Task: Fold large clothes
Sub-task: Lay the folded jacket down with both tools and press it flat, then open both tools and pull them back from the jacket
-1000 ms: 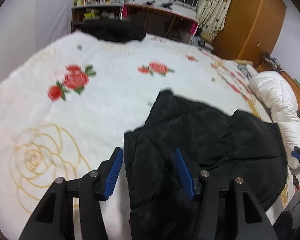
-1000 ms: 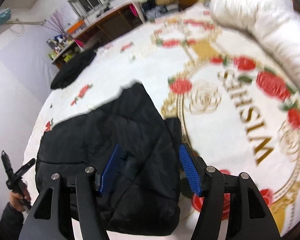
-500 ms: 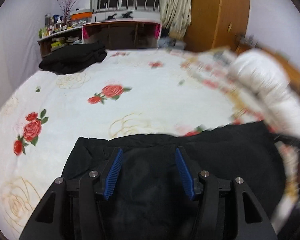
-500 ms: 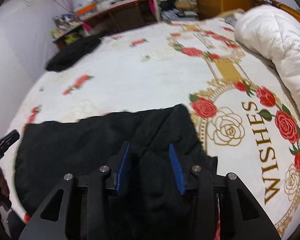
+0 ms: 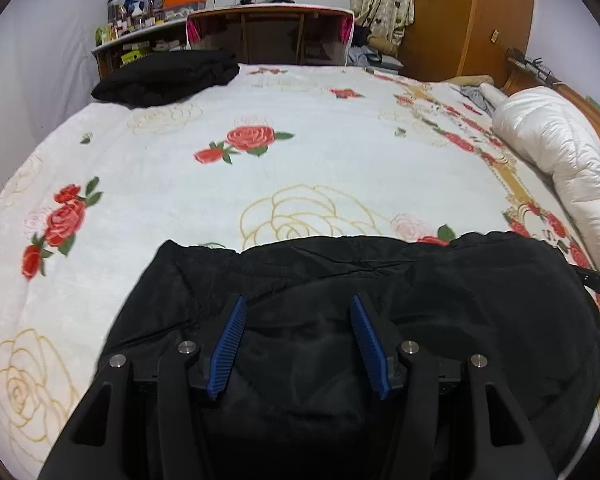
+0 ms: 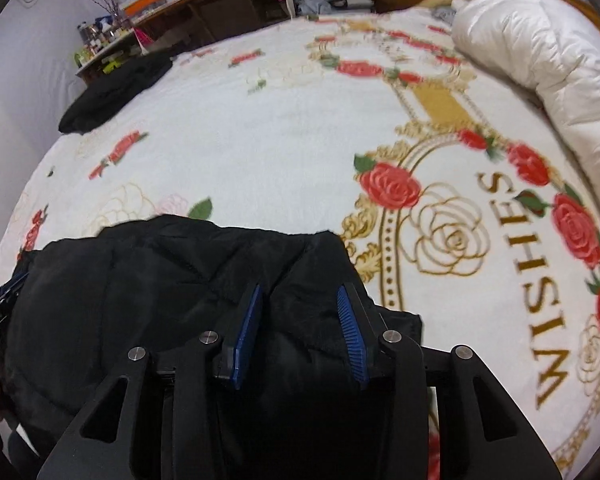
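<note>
Blue pads of the left gripper (image 5: 298, 304) stand apart over a black jacket (image 5: 420, 300); the right gripper (image 6: 300, 294) stands narrower, grip unclear. The jacket lies at six o'clock on the rose-print blanket (image 5: 320, 120), a folded black garment (image 5: 164, 78) at eleven, a white duvet (image 5: 560, 160) at two.

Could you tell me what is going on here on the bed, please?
A person holding a gripper in each hand is folding a black jacket on a rose-patterned blanket. The left gripper hangs over the jacket's near part with its jaws apart; whether it grips is unclear. The right gripper has a bunch of the fabric between its narrowed jaws. Another black garment lies folded at the far corner.
</note>
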The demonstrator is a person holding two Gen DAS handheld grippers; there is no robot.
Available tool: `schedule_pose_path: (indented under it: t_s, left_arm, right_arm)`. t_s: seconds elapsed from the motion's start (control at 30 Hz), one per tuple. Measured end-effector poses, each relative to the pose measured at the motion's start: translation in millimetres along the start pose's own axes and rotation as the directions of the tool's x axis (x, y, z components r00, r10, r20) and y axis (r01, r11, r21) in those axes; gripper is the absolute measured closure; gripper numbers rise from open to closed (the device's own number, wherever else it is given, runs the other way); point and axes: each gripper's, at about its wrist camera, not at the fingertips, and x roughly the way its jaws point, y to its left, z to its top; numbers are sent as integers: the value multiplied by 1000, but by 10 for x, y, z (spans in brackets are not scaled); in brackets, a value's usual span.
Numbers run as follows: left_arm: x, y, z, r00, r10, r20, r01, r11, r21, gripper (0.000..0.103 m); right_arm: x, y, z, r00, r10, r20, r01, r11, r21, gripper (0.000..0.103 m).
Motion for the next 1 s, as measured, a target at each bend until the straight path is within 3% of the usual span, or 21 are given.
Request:
schedule_pose_path:
  t_s: [0.23,0.37,0.6,0.73,1.0]
  left_arm:
    - [-687,-40,-183,998,-29,54,30,999,-17,43]
    - [-1102,-94,-393,996,-55,76,57,998,-18,37]
    - [-1649,-136,-758,994,-60,94,64,997,-43,25]
    - [-1822,-185,-950,995,-63,78,67,997,-42,22]
    - [-1862,-302,-1179,999,-22,25,22,1000,8,18]
  right_arm:
    - [-826,235,-322,995,46,94,-41,998,-51,62]
    - [-1196,433,-628,991,61,122,-52,996,-70,41]
    - [-1651,734,-1158,987,66,146,-48,991,-122,40]
    - [-1826,815,-1384,986,62,153,-41,990,-137,33]
    - [-1925,879,-1620,988,44,150,-20,987,-160,33]
